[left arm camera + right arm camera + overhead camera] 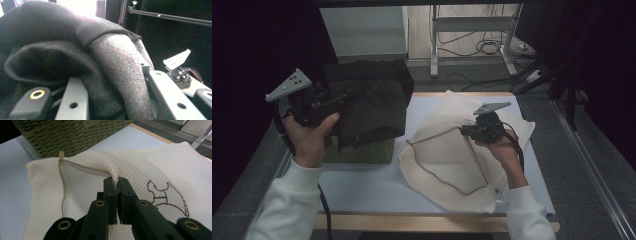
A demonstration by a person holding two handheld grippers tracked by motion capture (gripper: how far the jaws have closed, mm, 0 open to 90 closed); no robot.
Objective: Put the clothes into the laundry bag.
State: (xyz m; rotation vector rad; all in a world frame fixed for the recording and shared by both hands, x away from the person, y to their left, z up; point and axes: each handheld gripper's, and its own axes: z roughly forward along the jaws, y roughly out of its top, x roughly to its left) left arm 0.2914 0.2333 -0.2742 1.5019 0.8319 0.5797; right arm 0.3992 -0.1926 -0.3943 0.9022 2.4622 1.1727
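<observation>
High view, left tool (343, 98) clamped on dark cloth (372, 100), right tool (116, 185) pinching mesh bag (155, 170).

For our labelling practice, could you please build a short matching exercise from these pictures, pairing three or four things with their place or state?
Things:
1. cream mesh bag
2. dark garment
3. green woven basket
4. right tongs

Places or states:
A. draped over the basket, held by the left tongs
B. shut on a pinch of mesh, lifting it
C. lying on the table, zip open
D. standing on the table's left part, under the dark cloth

Pairs: 1-C, 2-A, 3-D, 4-B
</observation>
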